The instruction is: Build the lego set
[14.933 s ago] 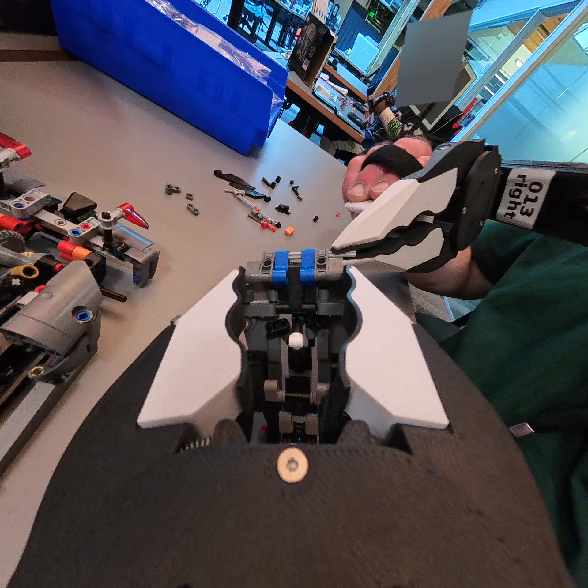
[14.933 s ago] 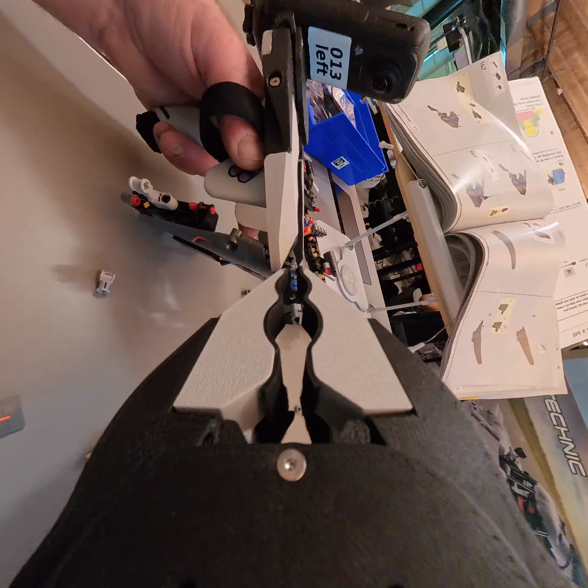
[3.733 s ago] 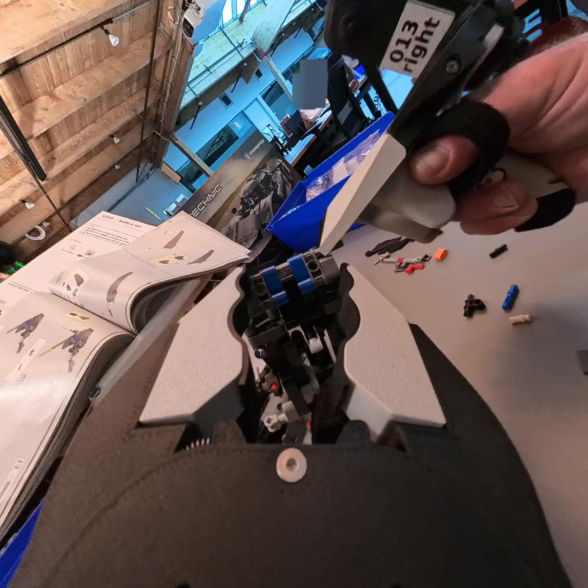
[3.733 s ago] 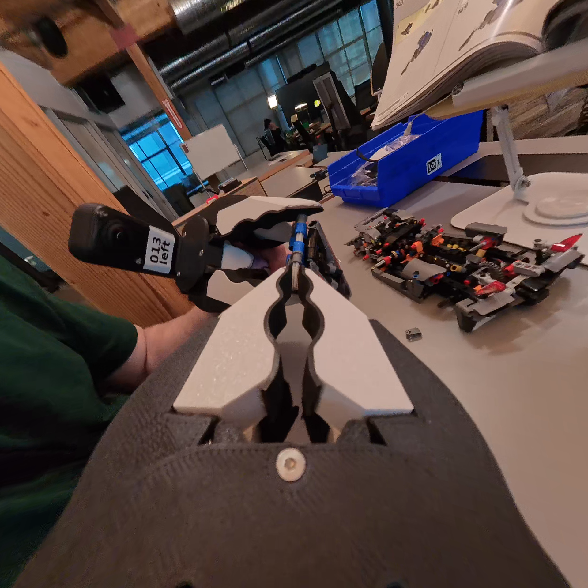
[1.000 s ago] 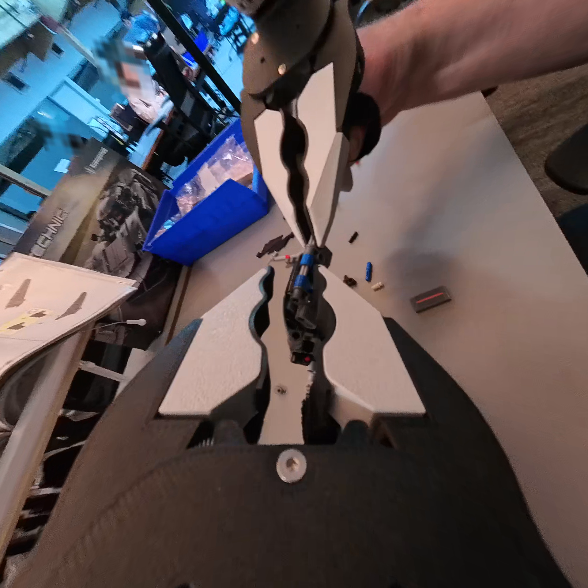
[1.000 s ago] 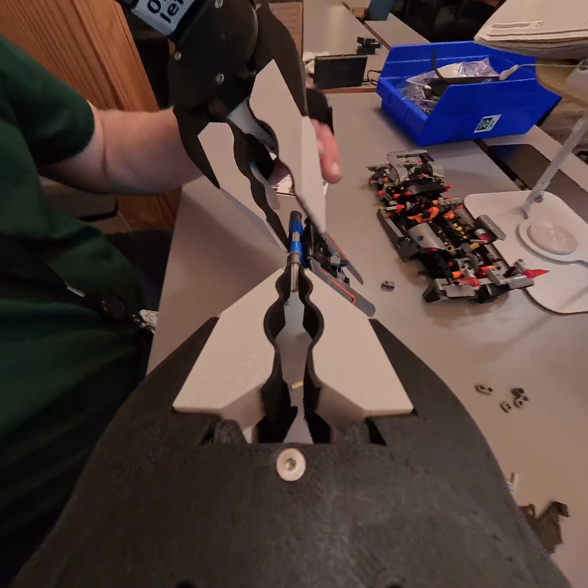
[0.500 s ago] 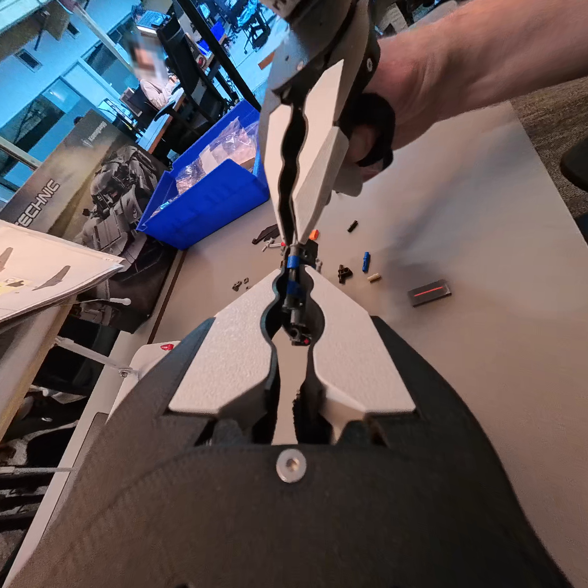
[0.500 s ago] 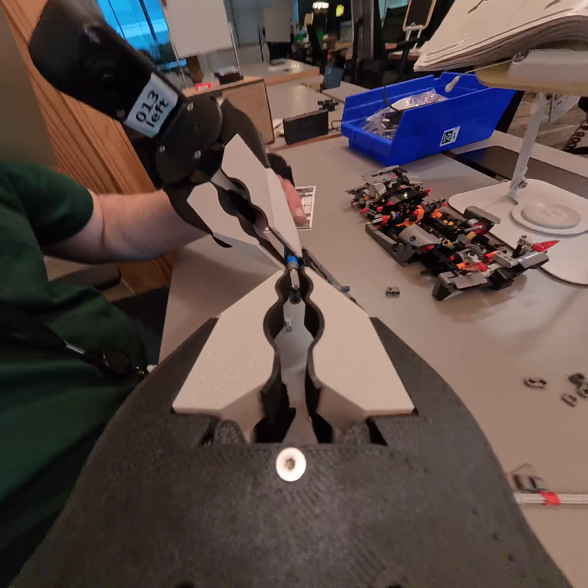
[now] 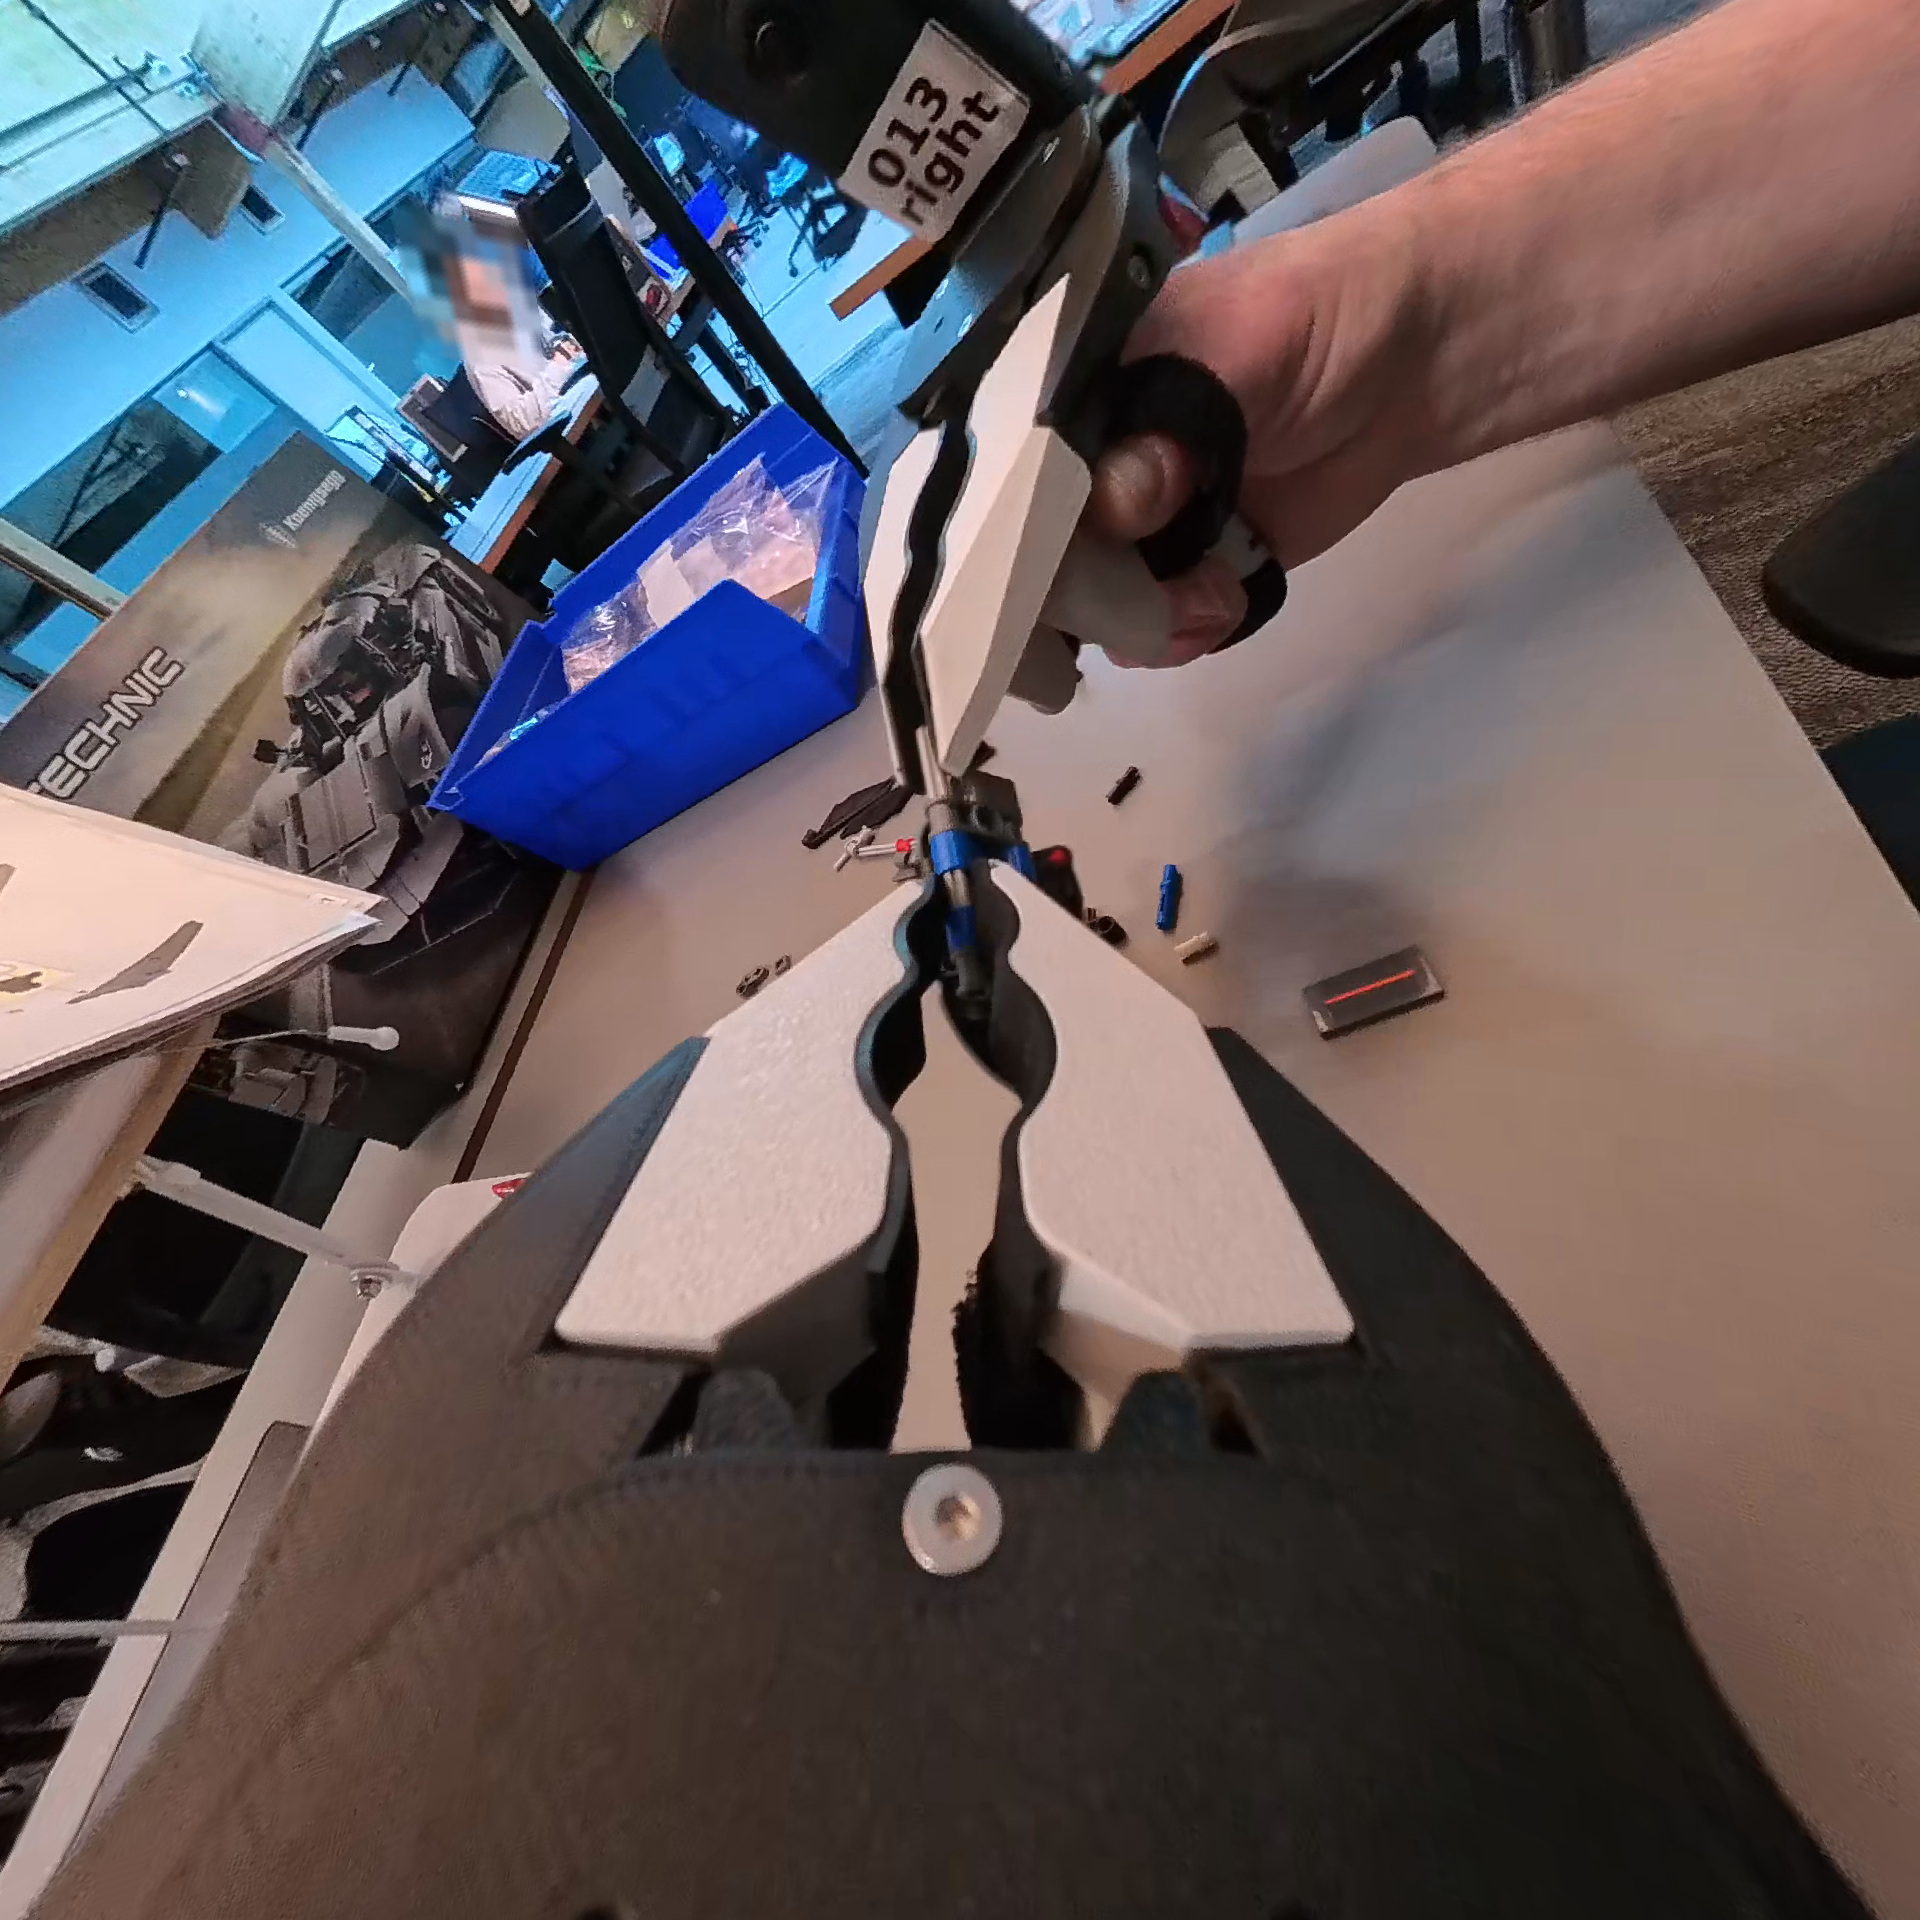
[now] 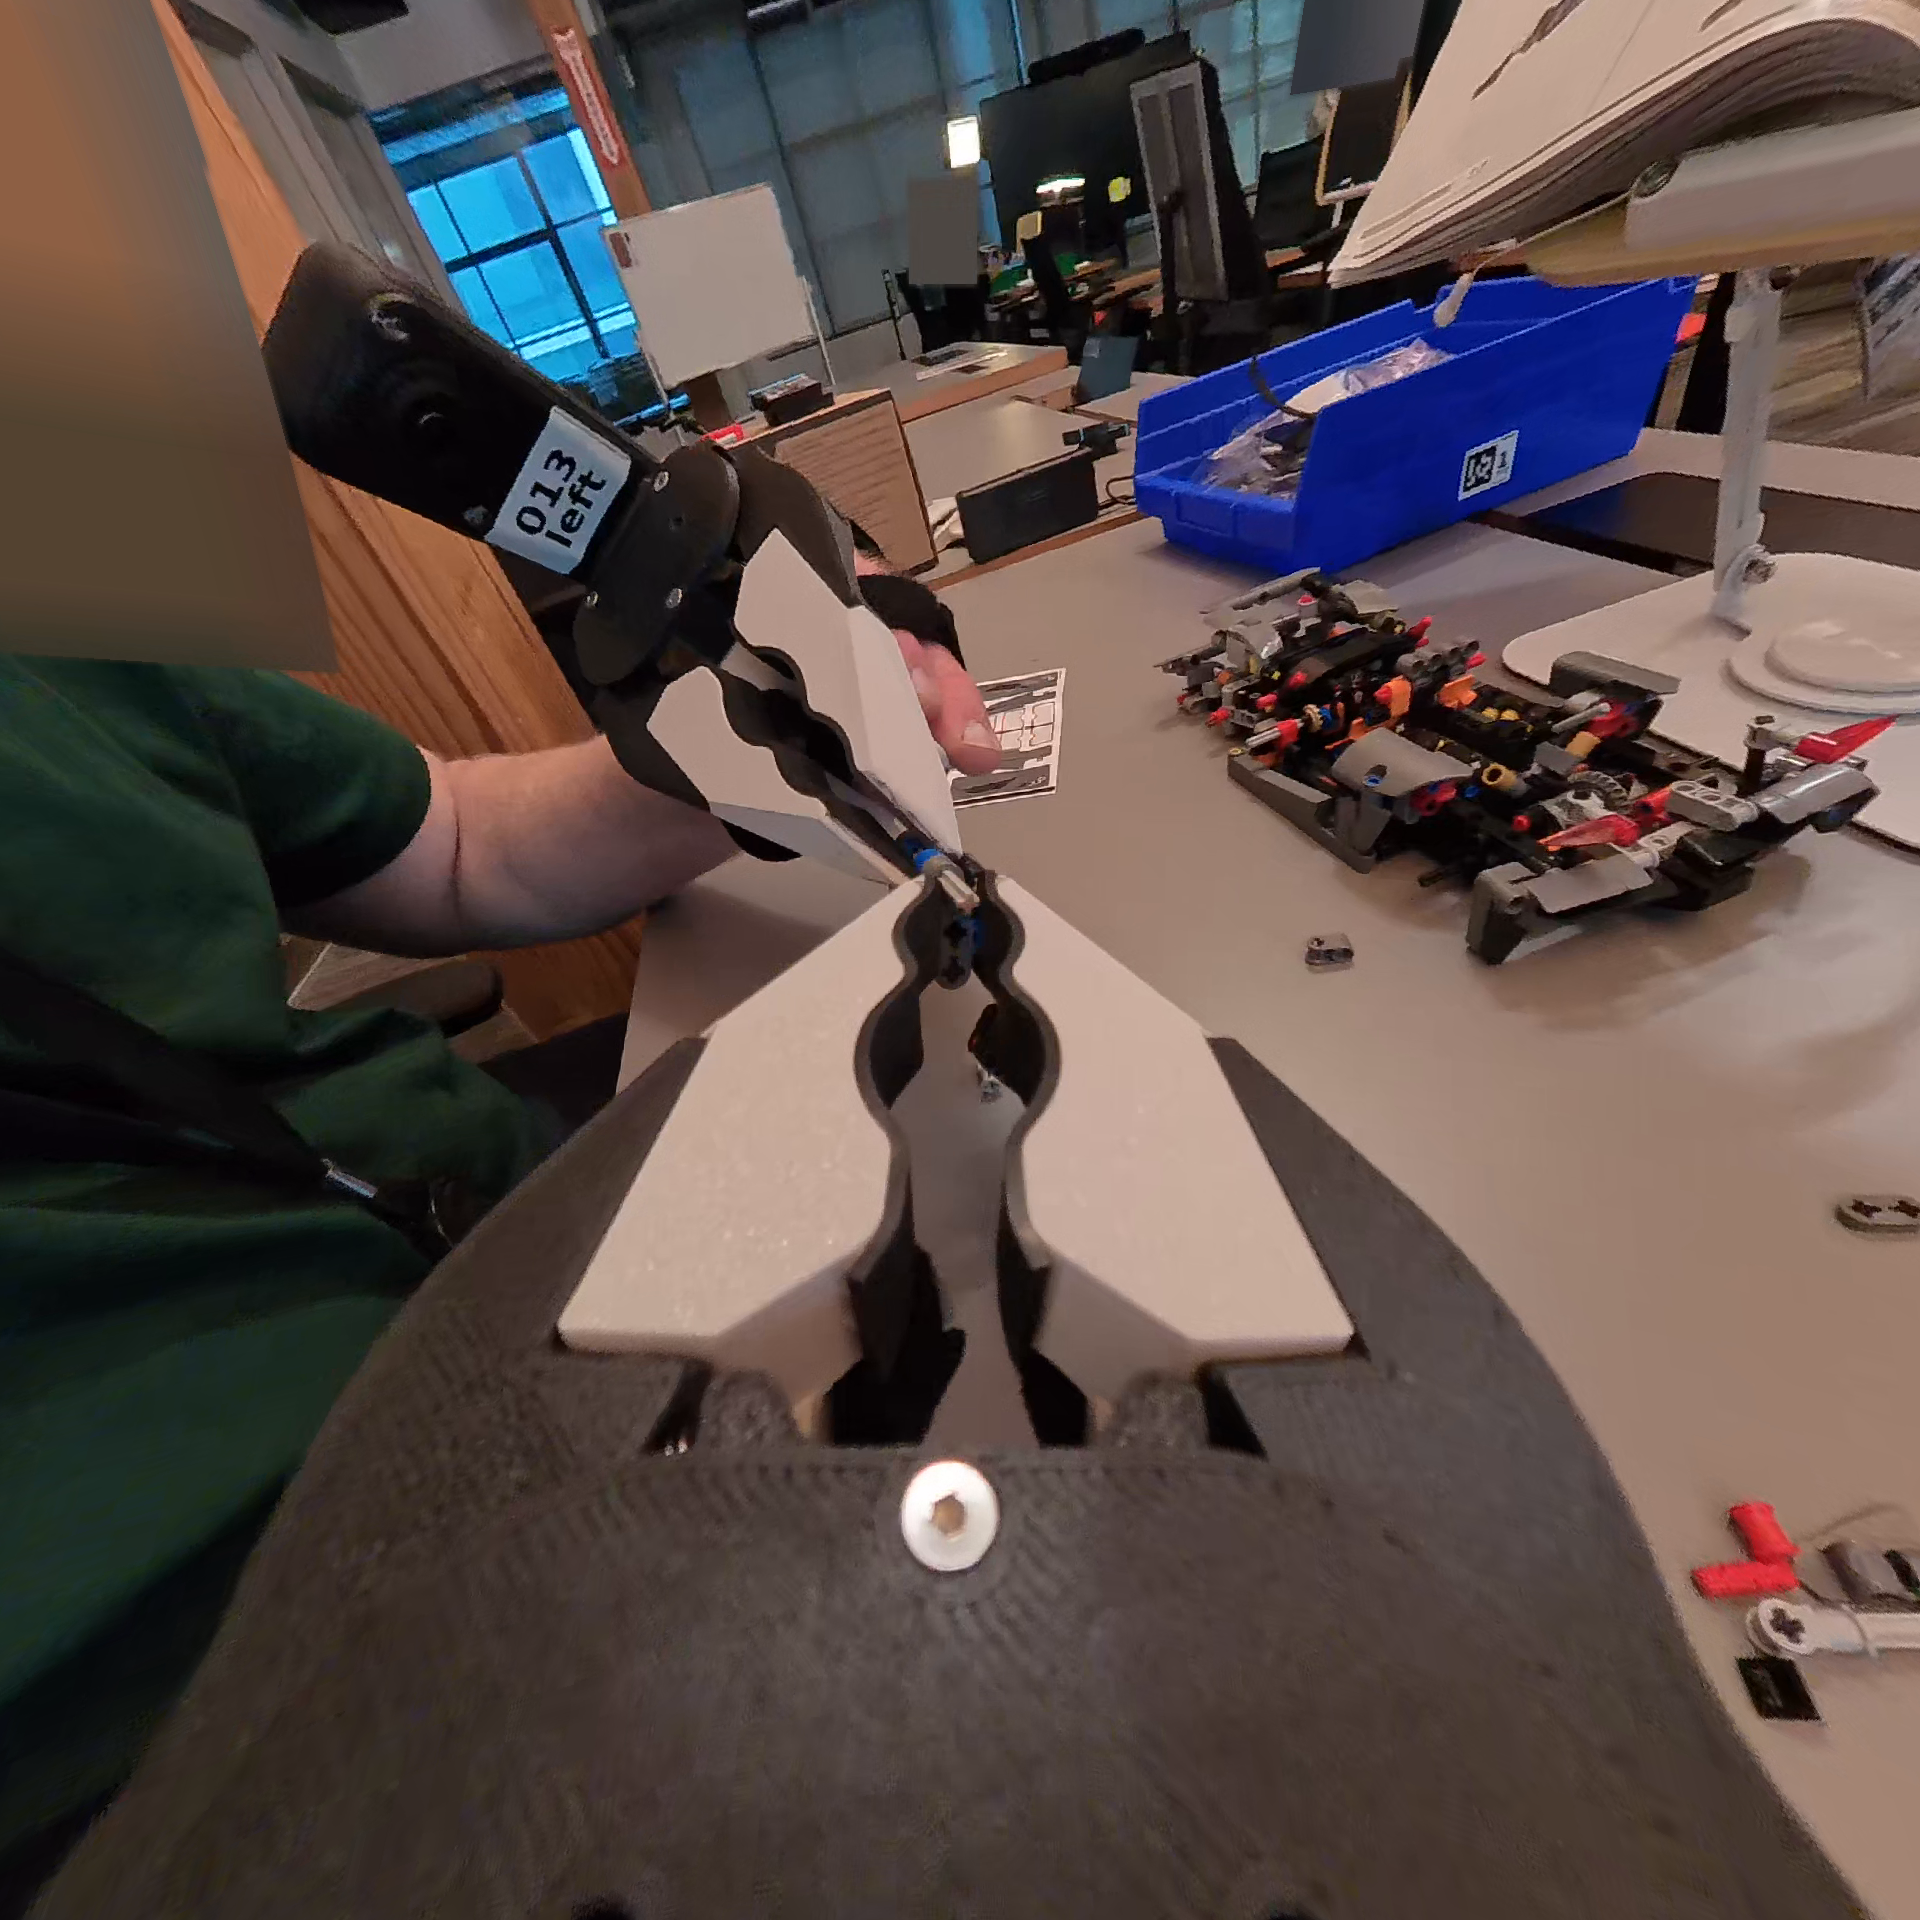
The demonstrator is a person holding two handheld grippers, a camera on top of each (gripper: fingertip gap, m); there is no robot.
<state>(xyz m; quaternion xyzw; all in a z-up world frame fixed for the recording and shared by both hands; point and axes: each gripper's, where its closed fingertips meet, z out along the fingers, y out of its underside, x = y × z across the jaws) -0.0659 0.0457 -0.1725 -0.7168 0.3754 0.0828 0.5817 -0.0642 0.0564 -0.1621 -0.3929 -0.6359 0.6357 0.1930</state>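
Observation:
A small sub-assembly [image 9: 954, 854], a grey axle with blue bushes and black pieces, hangs in the air between both grippers. My left gripper [image 9: 958, 902] is shut on its lower part, right at the fingertips. My right gripper [image 9: 928, 771] comes down from above and is shut on the grey axle end. In the right wrist view the right gripper [image 10: 951, 899] pinches the sub-assembly [image 10: 952, 885], and the left gripper [image 10: 920, 857] meets it from the upper left. The large car chassis [image 10: 1507, 758] lies on the grey table [image 10: 1299, 1091].
A blue bin [image 9: 665, 665] with plastic bags and the set's box [image 9: 291, 675] stand at the back. An open instruction book [image 10: 1610, 114] sits on a white stand. Loose small parts [image 9: 1164, 894], a black tile [image 9: 1371, 1003], a sticker sheet [image 10: 1013, 738] and red pieces [image 10: 1745, 1558] lie about. Only a small space, under 4 cm, lies between the two pairs of fingers. My left gripper's tips are some 12 cm from the black tile [image 9: 1371, 1003].
My left fingers have closed in, so the sub-assembly now sits at their tips instead of deeper between them. Both grippers have swung round together. The right gripper has stayed shut on the axle end.

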